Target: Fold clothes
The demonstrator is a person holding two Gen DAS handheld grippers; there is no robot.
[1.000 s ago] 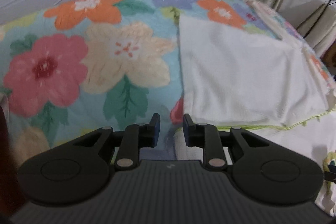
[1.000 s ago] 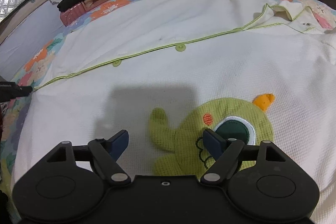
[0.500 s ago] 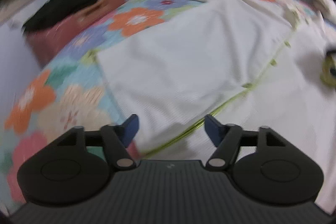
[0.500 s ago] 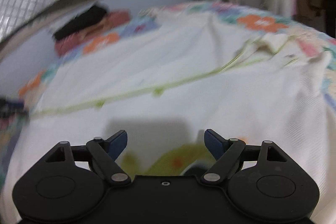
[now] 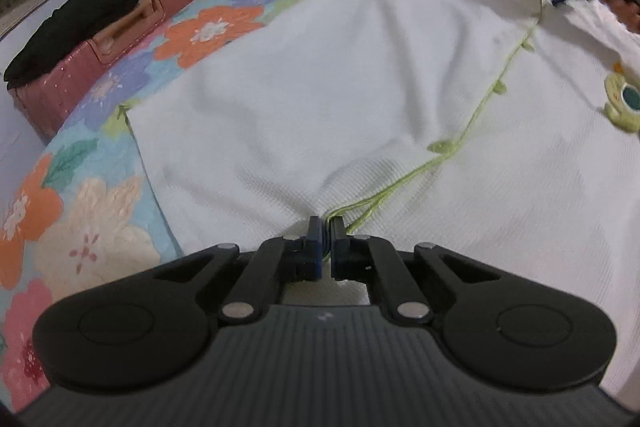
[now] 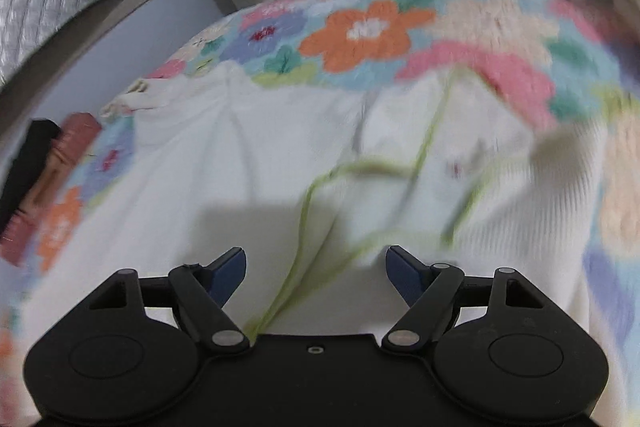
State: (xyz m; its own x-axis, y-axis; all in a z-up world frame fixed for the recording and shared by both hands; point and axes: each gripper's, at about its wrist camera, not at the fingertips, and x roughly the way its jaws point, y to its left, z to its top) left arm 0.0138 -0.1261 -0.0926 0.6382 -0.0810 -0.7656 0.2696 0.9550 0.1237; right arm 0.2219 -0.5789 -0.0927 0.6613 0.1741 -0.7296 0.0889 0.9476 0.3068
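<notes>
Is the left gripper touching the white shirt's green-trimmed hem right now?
Touching. In the left wrist view, the left gripper has its jaws closed on the white shirt, with the green trim running between the fingertips.

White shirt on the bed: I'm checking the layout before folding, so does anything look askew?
Mostly flat. The white shirt puckers where the left gripper pinches its green-trimmed hem, and its collar end looks rumpled, though blurred.

The shirt (image 5: 360, 75) was white waffle-weave cloth, matt, edged in lime-green piping (image 5: 476, 115) with matching green buttons (image 5: 440, 146). The bedspread (image 5: 208, 27) was quilted floral cloth. Each hand-held gripper (image 5: 325, 241) was matt black plastic with a ribbed body, small silver metal pivots and blue pads (image 6: 230, 267).
</notes>
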